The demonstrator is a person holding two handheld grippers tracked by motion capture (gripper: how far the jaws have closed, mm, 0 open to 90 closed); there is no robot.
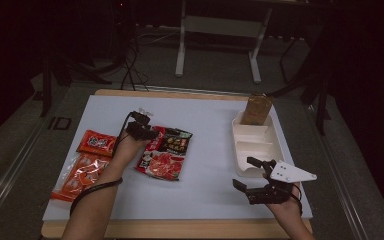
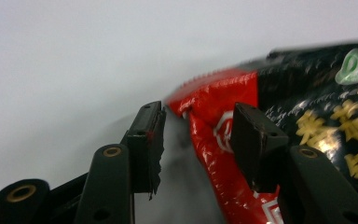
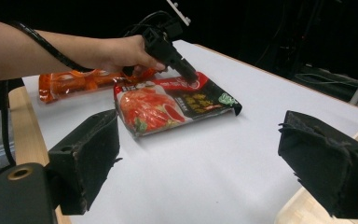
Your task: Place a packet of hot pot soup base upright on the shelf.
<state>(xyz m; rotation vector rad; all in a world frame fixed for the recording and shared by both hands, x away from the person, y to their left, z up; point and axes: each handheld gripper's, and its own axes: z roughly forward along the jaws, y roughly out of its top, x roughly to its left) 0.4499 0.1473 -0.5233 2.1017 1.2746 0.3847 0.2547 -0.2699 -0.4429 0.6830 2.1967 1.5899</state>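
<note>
**Left gripper straddling the corner of the red and black packet**

Nearest you, your right gripper (image 1: 252,176) is hovering over the white table sheet (image 1: 205,185) with its jaws spread wide and nothing between them, just beside the near end of the white compartment tray (image 1: 275,145). Nothing is lying between it and the glossy red and black food packet (image 1: 164,152) at mid-table.

Your left gripper (image 1: 147,134) is sitting at that packet's far left corner. In the left gripper view its jaws are standing partly apart around the red corner (image 2: 214,93); one pad (image 2: 254,140) is lying over the foil, the other (image 2: 147,140) is off it, and you cannot tell whether either is pressing.

Left of your forearm are lying a small orange-red sachet (image 1: 96,142) and a clear bag of orange pieces (image 1: 77,177), partly covered by your arm. At the tray's far end a brown pouch (image 1: 256,109) is standing, its print too dim to read.
</note>
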